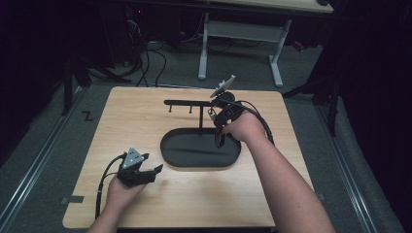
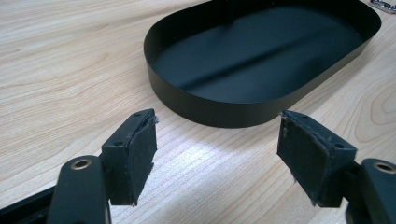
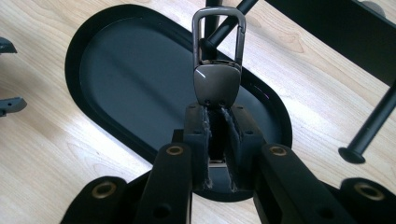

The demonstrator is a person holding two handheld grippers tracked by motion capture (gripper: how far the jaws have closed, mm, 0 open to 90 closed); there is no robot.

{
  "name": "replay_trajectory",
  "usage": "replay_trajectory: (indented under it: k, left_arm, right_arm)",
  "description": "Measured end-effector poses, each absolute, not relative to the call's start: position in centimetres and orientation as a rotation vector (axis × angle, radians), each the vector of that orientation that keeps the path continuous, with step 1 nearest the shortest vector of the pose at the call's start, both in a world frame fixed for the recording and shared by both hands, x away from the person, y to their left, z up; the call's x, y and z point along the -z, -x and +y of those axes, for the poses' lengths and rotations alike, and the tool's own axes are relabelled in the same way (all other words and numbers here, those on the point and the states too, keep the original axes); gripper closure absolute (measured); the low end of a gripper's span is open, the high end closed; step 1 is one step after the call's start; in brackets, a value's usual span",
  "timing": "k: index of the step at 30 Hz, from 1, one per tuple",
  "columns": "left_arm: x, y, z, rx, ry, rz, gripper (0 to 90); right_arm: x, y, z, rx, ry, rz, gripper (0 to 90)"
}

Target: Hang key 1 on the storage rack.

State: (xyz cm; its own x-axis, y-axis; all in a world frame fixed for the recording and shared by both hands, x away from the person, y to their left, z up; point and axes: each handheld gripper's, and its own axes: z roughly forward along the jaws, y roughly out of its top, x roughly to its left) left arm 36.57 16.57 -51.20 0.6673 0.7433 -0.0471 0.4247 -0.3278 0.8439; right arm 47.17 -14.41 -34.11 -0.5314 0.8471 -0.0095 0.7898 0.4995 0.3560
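Wood table (image 1: 145, 116) under us; our right gripper (image 3: 217, 109) squeezes a shiny metal key clip (image 3: 218, 70) over the smooth black oval tray (image 3: 74, 51), our left gripper (image 2: 217, 135) gapes wide, holding nothing.

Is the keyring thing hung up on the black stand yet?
Not yet. Picked up: the right gripper is shut on the keychain clip near the stand's hook bar, above the oval tray. Hanging remains. The left gripper is open on the table.
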Motion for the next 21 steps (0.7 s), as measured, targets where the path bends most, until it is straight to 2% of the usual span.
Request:
replay_trajectory:
  k: [21]
  left_arm:
    - [51.3, -36.6, 16.5, -0.430, -1.983, 0.904, 28.8]
  right_arm:
    - [35.4, -48.5, -14.3, -0.450, -1.449, 2.531, 79.9]
